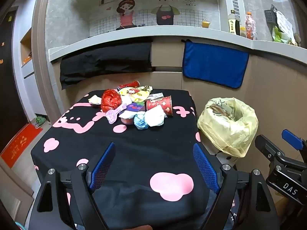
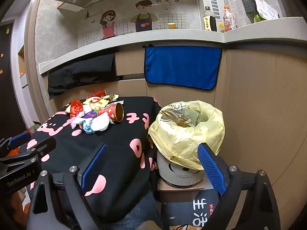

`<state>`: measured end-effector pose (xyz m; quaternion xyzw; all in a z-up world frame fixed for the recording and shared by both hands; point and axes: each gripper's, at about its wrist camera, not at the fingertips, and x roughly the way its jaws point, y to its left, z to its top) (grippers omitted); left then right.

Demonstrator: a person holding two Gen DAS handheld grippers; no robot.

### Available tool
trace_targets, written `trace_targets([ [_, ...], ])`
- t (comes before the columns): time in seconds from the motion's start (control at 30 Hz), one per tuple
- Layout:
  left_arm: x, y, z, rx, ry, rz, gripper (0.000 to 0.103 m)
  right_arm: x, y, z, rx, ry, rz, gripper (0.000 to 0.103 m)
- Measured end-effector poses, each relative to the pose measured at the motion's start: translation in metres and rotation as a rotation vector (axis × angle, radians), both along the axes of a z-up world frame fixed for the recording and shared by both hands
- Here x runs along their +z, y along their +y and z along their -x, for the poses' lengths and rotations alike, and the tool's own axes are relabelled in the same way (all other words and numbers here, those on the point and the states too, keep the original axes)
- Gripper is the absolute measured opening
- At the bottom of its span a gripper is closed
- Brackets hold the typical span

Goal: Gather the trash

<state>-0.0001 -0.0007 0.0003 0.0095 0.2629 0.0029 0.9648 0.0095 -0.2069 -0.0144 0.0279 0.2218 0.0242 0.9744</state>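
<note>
A pile of trash (image 1: 134,105) lies at the far end of a table under a black cloth with pink shapes (image 1: 134,153): a red paper cup (image 1: 160,104) on its side, a crumpled red bag (image 1: 111,99), white and blue tissues (image 1: 147,118), wrappers. The pile also shows in the right wrist view (image 2: 96,113). A bin lined with a yellow bag (image 2: 186,130) stands right of the table; it also shows in the left wrist view (image 1: 228,126). My left gripper (image 1: 155,164) is open and empty over the near table. My right gripper (image 2: 153,164) is open and empty, near the bin.
A kitchen counter (image 1: 134,32) runs behind the table, with a blue towel (image 1: 214,67) and a black cloth (image 1: 105,61) hanging from it. Bottles (image 1: 234,23) stand on the counter. A red mat (image 1: 19,145) lies on the floor at left.
</note>
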Motion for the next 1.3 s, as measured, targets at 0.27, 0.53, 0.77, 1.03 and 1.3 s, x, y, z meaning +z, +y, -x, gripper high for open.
trace_targets([
  [0.27, -0.002, 0.000, -0.008, -0.003, 0.013, 0.005, 0.083, 0.000, 0.002, 0.000, 0.000, 0.000, 0.012, 0.093],
  [0.53, 0.004, 0.003, 0.002, 0.000, -0.012, 0.002, 0.083, 0.001, 0.000, 0.001, -0.001, 0.000, 0.012, 0.093],
  [0.77, 0.004, 0.003, 0.003, -0.001, -0.013, 0.002, 0.083, 0.001, -0.001, 0.001, -0.002, -0.001, 0.012, 0.093],
  [1.03, 0.004, 0.003, 0.003, 0.000, -0.012, 0.001, 0.083, 0.000, -0.001, 0.001, -0.003, -0.003, 0.011, 0.093],
  [1.3, 0.004, 0.002, 0.003, 0.000, -0.014, 0.001, 0.083, 0.000, -0.002, 0.000, -0.006, -0.005, 0.011, 0.093],
])
